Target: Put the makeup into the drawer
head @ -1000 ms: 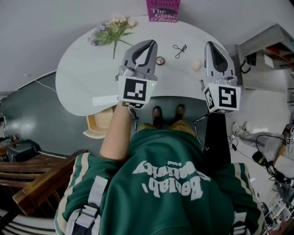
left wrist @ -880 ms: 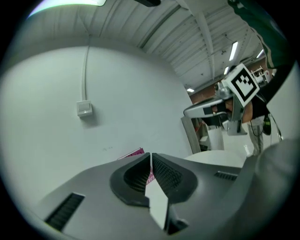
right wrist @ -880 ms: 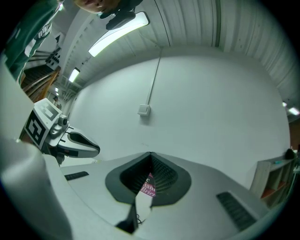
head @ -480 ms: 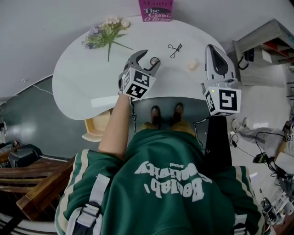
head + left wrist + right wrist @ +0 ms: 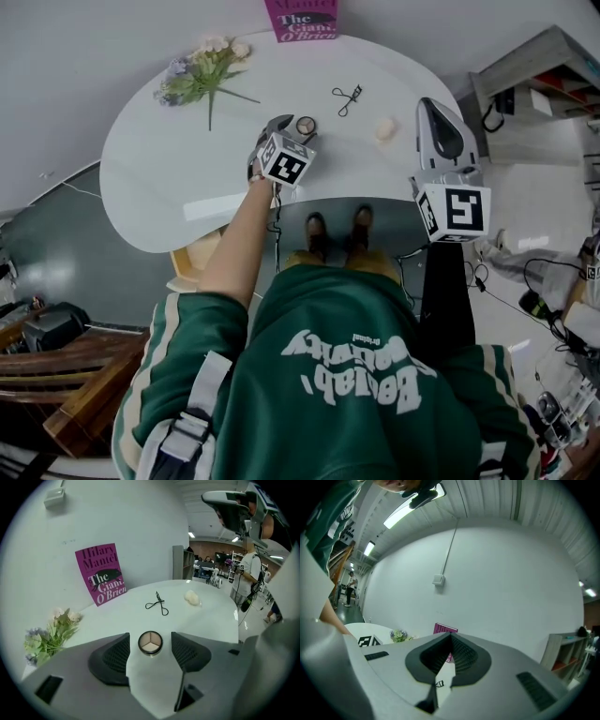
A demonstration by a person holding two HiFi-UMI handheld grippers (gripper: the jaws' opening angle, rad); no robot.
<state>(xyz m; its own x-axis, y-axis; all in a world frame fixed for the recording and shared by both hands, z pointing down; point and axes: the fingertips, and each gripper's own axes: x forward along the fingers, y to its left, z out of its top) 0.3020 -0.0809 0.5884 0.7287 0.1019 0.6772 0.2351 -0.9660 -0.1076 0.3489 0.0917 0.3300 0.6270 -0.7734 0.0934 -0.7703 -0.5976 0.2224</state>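
White table (image 5: 159,178) — round compact (image 5: 306,125) between just-opening jaws of left gripper (image 5: 150,638), untouched.

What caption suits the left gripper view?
Left tongs, jaws just opened, frame the eyeshadow compact between their tips on the white table.

A white, round-edged worktop (image 5: 150,178) stood against a plain white wall (image 5: 140,522). Left of it the floor (image 5: 66,234) was dark grey-green; to the right it looked paler. A grey shelf unit (image 5: 539,70) stood near the worktop's right end, and dark wooden furniture (image 5: 84,384) lay at the lower left. A small box (image 5: 438,579) sat on the wall, a thin conduit running up from it to a ribbed ceiling (image 5: 520,503) with strip lights (image 5: 401,510).
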